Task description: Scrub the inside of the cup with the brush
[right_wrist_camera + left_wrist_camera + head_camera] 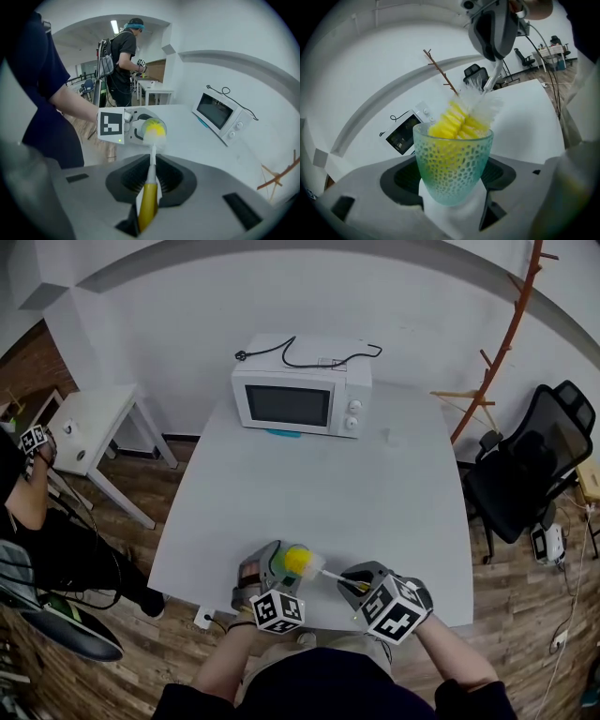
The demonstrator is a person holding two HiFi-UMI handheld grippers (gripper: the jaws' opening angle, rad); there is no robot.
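The scrubbing step is in hand. The cup (452,164) is clamped in the left hand-held gripper (452,199) over the table's (375,484) near edge. The brush (464,119), pinched by its handle in the right hand-held gripper (149,185), is seated inside. Twisting, plunging strokes are judged needed next.

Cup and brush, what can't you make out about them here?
- Cup floor: left gripper view, hidden by its dimpled wall and the brush head.
- Brush handle end: right gripper view, buried inside the right gripper.
- Cup in head view: too small, mostly covered by the left gripper.
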